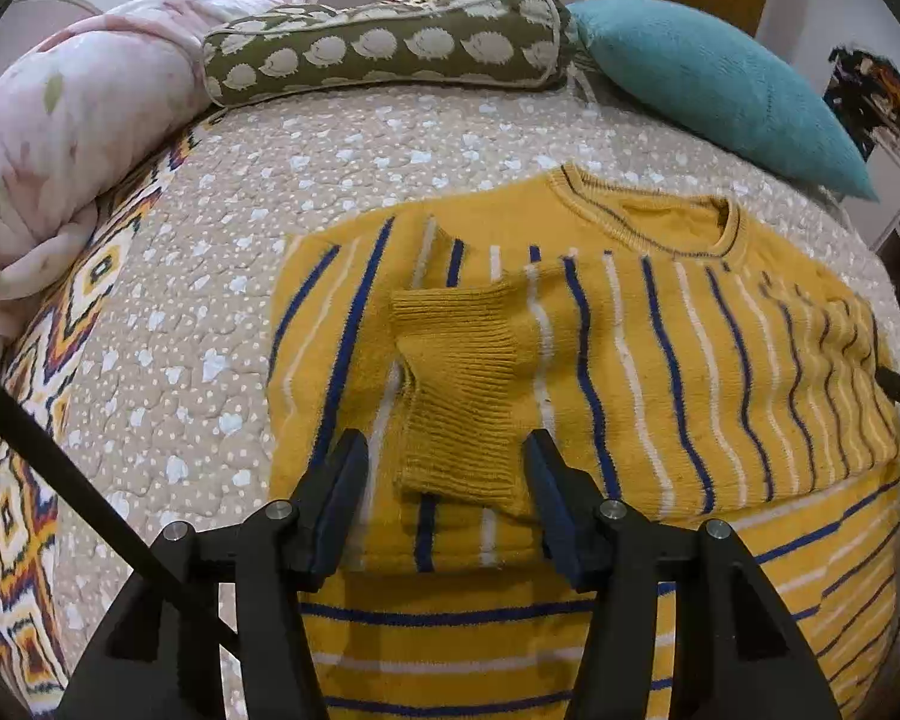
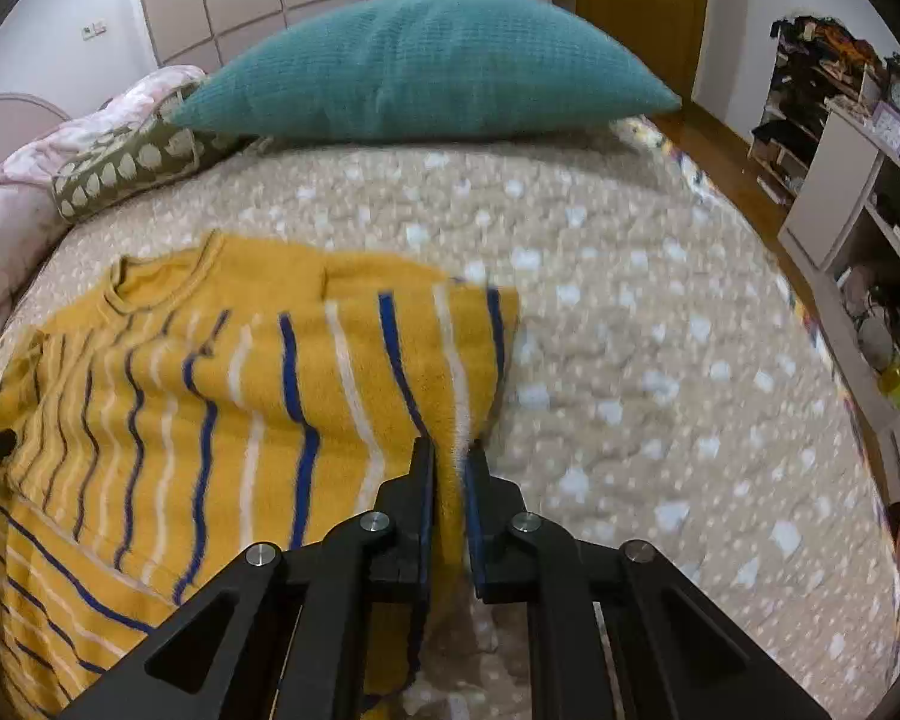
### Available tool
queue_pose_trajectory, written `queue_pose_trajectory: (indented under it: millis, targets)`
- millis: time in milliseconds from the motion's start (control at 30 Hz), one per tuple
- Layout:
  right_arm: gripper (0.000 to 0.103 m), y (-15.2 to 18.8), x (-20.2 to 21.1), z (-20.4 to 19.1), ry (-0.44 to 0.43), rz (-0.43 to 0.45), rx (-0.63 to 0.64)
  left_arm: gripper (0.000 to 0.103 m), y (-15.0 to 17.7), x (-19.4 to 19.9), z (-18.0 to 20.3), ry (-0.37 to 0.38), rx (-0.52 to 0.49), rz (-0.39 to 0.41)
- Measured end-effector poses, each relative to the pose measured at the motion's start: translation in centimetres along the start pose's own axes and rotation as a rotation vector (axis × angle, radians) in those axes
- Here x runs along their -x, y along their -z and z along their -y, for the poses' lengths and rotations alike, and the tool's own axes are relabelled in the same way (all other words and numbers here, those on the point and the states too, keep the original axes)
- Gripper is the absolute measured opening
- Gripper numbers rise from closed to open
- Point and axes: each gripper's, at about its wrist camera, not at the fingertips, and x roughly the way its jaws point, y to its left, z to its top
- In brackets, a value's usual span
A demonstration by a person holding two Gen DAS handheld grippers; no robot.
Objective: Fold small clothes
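Note:
A small yellow sweater (image 1: 660,348) with blue and white stripes lies on the bed, neck away from me. One sleeve is folded in over the chest, its ribbed cuff (image 1: 468,396) lying between the fingers of my left gripper (image 1: 447,462), which is open and holds nothing. In the right wrist view the sweater (image 2: 210,396) fills the left side. My right gripper (image 2: 450,456) is shut on the sweater's other sleeve (image 2: 450,360) and holds it lifted off the bed.
The bed has a beige dotted quilt (image 2: 660,360). A teal pillow (image 2: 426,66), a green hedgehog bolster (image 1: 384,48) and a pink blanket (image 1: 72,132) lie at the far end. Shelves (image 2: 858,180) stand beyond the bed's right edge.

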Motion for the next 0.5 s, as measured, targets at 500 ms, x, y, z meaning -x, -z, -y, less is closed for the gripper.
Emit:
queue_pose_trajectory:
  millis: [500]
  targets:
    - [0.039, -3.4, -2.2, -6.6, -0.127, 0.021, 0.067, 0.072, -0.4, -2.2, 1.1, -0.083, 0.024, -0.002]
